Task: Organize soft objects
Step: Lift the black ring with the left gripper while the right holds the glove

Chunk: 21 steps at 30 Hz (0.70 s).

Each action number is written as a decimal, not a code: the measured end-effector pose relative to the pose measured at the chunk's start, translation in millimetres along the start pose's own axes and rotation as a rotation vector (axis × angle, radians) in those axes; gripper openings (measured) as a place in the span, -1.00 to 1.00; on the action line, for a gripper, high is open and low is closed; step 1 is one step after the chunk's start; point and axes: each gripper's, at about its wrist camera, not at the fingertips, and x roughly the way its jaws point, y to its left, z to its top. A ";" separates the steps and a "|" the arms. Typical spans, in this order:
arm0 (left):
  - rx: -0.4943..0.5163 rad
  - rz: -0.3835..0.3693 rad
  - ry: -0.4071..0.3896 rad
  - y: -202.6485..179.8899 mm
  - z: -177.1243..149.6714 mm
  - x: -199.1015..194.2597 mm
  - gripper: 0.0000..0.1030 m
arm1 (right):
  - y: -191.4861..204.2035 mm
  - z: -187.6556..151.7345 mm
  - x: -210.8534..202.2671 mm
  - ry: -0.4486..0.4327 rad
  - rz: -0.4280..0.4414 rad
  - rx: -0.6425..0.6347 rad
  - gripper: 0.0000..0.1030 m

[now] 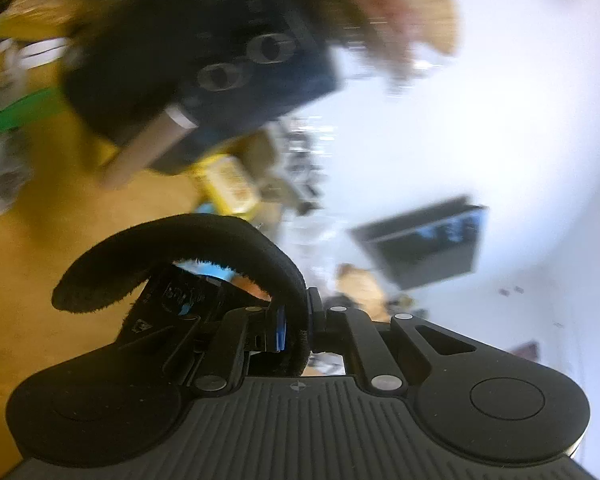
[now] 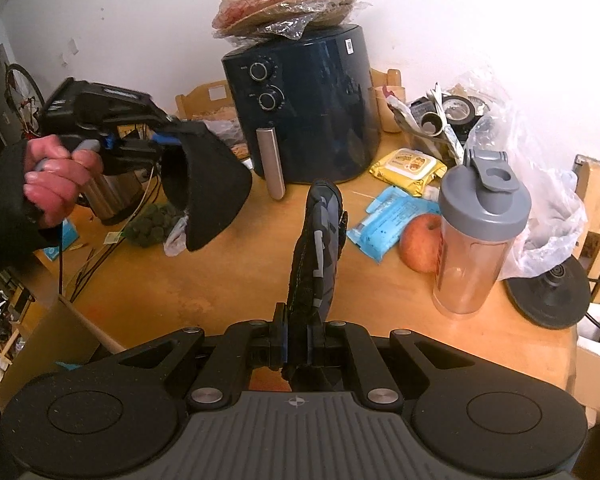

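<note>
In the right wrist view a hand (image 2: 56, 176) holds my left gripper (image 2: 168, 140) up at the left, above the wooden table (image 2: 220, 288). It is shut on the rim of a black fleece piece (image 2: 212, 188) that hangs open like a cone. The blurred, tilted left wrist view shows that fleece (image 1: 188, 248) curling over my left gripper (image 1: 296, 328), pinched between the pads. My right gripper (image 2: 298, 344) is shut on a dark glove-like fabric item (image 2: 320, 240) with grey markings, which stands upright over the table's middle.
A dark air fryer (image 2: 312, 112) with paper plates (image 2: 284, 0) on top stands at the back. A shaker bottle (image 2: 476, 240), an apple (image 2: 420, 244), a blue packet (image 2: 384, 224) and yellow wipes (image 2: 408, 166) sit to the right. A steel kettle (image 2: 112, 196) and a green bag (image 2: 152, 228) lie under the fleece.
</note>
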 end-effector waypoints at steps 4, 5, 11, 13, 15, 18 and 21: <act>0.070 -0.073 -0.009 -15.6 -3.1 -10.8 -0.82 | 0.2 1.5 -0.9 -0.002 0.005 -0.010 -0.80; 0.089 -0.089 -0.017 -20.3 -3.3 -14.2 -0.82 | 0.8 1.6 -1.5 -0.002 0.005 -0.013 -0.80; 0.239 -0.031 -0.041 -52.6 -7.1 -26.6 -0.82 | 3.7 4.8 -3.9 -0.006 0.005 -0.031 -0.80; 0.307 0.035 -0.043 -62.3 -10.9 -26.4 -0.82 | 3.6 5.3 -4.9 -0.007 0.005 -0.035 -0.80; 0.377 0.089 -0.041 -70.9 -15.9 -26.5 -0.82 | 4.5 6.6 -5.8 -0.008 0.006 -0.041 -0.80; 0.450 0.161 -0.031 -83.0 -26.3 -26.7 -0.82 | 5.9 8.4 -7.1 -0.012 0.008 -0.050 -0.80; 0.499 0.220 -0.018 -91.9 -36.4 -27.4 -0.82 | 7.8 11.5 -8.0 -0.016 0.009 -0.058 -0.80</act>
